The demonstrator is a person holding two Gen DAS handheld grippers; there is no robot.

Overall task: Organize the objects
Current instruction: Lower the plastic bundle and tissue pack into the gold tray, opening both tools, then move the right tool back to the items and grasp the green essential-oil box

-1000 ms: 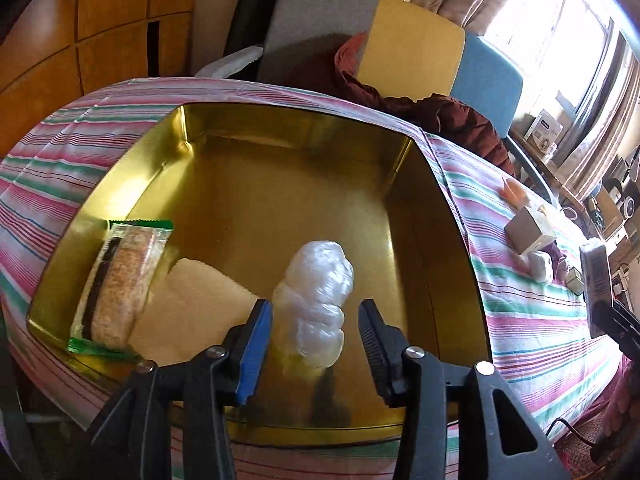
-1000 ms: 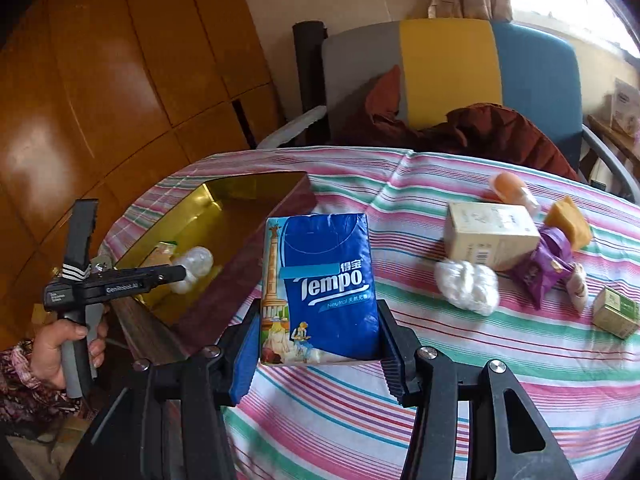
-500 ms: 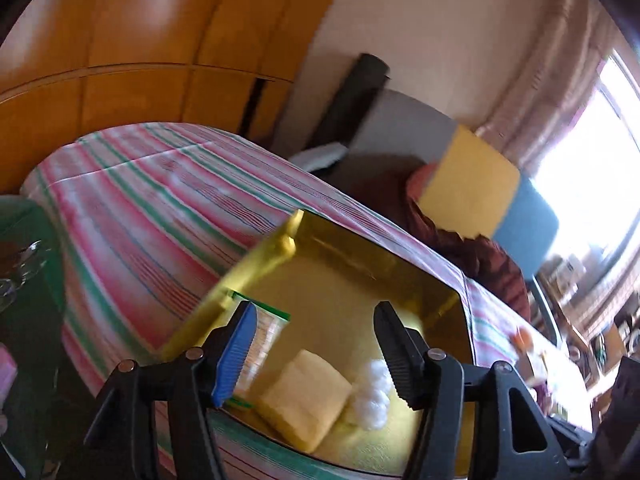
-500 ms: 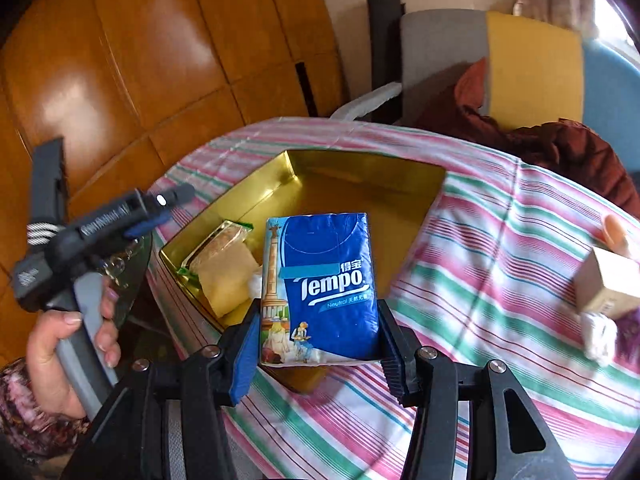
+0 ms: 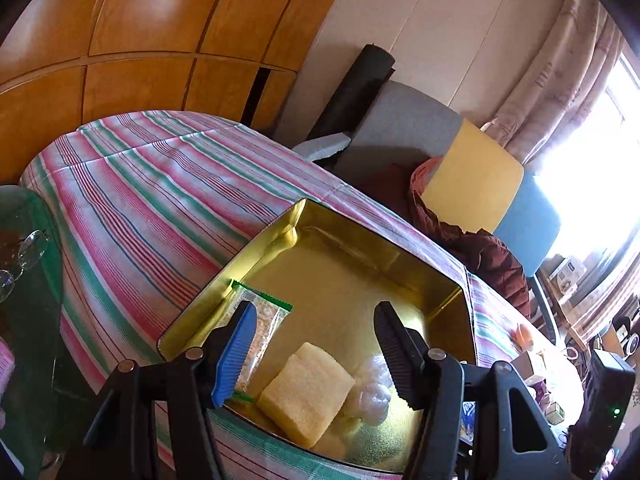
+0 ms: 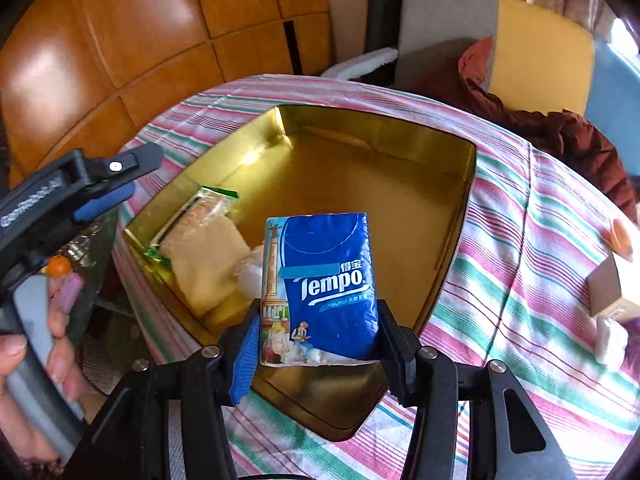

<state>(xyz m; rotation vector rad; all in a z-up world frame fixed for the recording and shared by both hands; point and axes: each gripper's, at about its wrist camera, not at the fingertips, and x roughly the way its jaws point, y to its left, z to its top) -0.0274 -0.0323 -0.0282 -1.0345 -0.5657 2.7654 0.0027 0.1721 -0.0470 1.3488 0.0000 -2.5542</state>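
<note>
My right gripper (image 6: 318, 336) is shut on a blue Tempo tissue pack (image 6: 324, 280) and holds it upright over the near part of the open gold tin (image 6: 460, 216). In the tin lie a green-edged snack packet (image 6: 196, 216), a yellow spongy block (image 6: 208, 264) and a white plastic-wrapped lump (image 6: 252, 272). My left gripper (image 5: 316, 344) stands open and empty above the tin's (image 5: 360, 248) near corner, over the packet (image 5: 264, 320), block (image 5: 308, 392) and lump (image 5: 374, 388). The right wrist view shows the left gripper (image 6: 120, 184) beside the tin's left edge, held by a hand (image 6: 24, 360).
The tin sits on a table with a striped cloth (image 5: 160, 200). A small cardboard box (image 6: 608, 288), a white wrapped item (image 6: 610, 340) and an orange item (image 6: 622, 234) lie at the right. A chair with a brown garment (image 6: 560, 128) stands behind. Spectacles (image 5: 24, 256) rest on a glass side table.
The left gripper let go of the white lump in the tin, opened wider, then drew back and rolled. The right gripper carried the tissue pack leftward to above the tin.
</note>
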